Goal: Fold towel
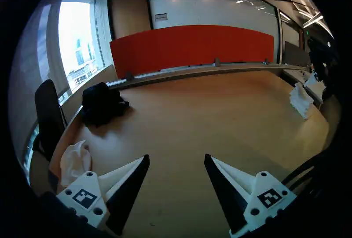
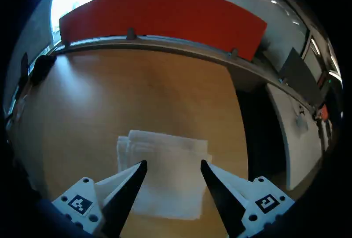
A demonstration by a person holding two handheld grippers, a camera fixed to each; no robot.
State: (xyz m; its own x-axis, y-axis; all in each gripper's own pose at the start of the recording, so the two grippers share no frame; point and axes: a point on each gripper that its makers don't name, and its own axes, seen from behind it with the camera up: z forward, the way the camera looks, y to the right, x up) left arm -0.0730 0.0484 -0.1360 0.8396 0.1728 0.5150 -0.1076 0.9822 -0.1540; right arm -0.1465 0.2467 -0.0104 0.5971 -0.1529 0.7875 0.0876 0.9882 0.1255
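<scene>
Where the towel lies: the white towel rests flat on the desk, well apart from the red partition, towards the side of the desk that faces away from it.
Towel shape: a neat rectangle. Stacked layers show along one short edge, so it looks folded over more than once.
Right tongs: your right tongs stand spread wide just over the towel, on its side away from the partition, and grasp nothing. You cannot tell whether the tips touch the cloth.
Left tongs: your left tongs are likewise released and empty. They hang above bare desk and point toward the partition.
Other things: a black bag sits between your left tongs and the partition. A crumpled white cloth lies farther from the partition than the bag. A folded white cloth lies at the desk's edge, and you cannot tell whether it is the same towel.
Progress: judging by the layers and the square outline, the folding is largely done.
Left to do: at most one more fold, or squaring up the edges, and for that you would need to close on a corner first.
</scene>
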